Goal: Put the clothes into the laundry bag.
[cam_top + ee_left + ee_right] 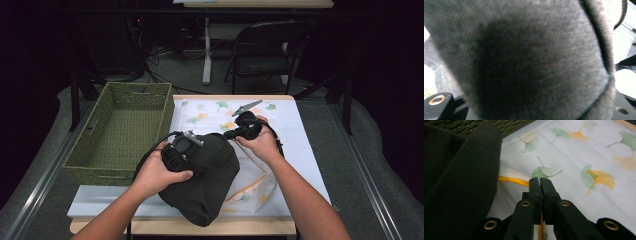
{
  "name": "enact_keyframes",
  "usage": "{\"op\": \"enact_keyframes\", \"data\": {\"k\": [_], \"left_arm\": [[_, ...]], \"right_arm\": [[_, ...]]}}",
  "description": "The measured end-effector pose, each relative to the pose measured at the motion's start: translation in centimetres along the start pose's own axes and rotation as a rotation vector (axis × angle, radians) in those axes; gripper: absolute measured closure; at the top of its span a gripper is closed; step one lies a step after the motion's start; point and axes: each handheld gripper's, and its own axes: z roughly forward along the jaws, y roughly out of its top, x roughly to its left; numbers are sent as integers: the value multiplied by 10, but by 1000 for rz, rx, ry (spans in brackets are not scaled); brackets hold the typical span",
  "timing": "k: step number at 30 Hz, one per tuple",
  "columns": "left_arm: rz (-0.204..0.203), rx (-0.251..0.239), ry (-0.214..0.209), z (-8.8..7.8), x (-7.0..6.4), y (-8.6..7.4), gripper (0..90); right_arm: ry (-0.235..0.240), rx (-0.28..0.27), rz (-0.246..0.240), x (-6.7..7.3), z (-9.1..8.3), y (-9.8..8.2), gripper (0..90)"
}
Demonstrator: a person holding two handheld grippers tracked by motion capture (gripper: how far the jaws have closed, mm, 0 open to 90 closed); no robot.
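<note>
Looking over the white table (pixel 305 145), we see the empty green woven basket (pixel 120 132), then the soft, limp dark grey cloth (pixel 205 175) on the leaf-printed sheet (pixel 584 152), best taken by its edge, the left gripper (pixel 179 150) seemingly clamping it, the right gripper (pixel 540 181) closed on that sheet's yellow hem (pixel 512 180).

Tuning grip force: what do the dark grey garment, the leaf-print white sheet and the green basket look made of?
Dark grey garment: soft matte knit, probably fleece or jersey; fine fuzzy weave shows close up. Leaf-print white sheet: thin smooth cloth, slightly sheer, creased, with a yellow edge. Green basket: woven fibre, maybe paper cord; ribbed weave, matte.
</note>
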Motion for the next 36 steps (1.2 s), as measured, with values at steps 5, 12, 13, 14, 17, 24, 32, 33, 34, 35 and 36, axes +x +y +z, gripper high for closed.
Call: {"op": "enact_keyframes", "data": {"k": [5, 12, 13, 14, 17, 24, 32, 33, 34, 35, 36], "left_arm": [[0, 0, -4, 9, -2, 0, 496], [7, 8, -7, 18, -7, 1, 496], [7, 8, -7, 18, -7, 1, 496], [7, 8, -7, 18, -7, 1, 496], [22, 5, -14, 25, -13, 2, 496], [36, 12, -20, 33, -19, 4, 496], [34, 18, -15, 46, -20, 6, 496], [35, 18, -13, 48, -20, 6, 496], [32, 21, -14, 49, -19, 7, 496], [31, 21, -14, 51, -19, 7, 496], [33, 24, -13, 52, -19, 7, 496]], "right_arm": [[2, -7, -4, 1, -1, 0, 884], [5, -10, -8, 3, -2, 1, 884], [6, -11, -8, 4, -2, 1, 884], [6, -11, -8, 4, -2, 1, 884], [6, -11, -8, 4, -2, 1, 884], [7, -12, -15, 7, -3, 2, 884], [7, -20, -16, 7, -4, 3, 883], [8, -21, -17, 7, -4, 3, 883], [8, -21, -16, 7, -4, 3, 884], [7, -23, -17, 7, -4, 3, 884], [8, -24, -17, 8, -5, 3, 884]]}}
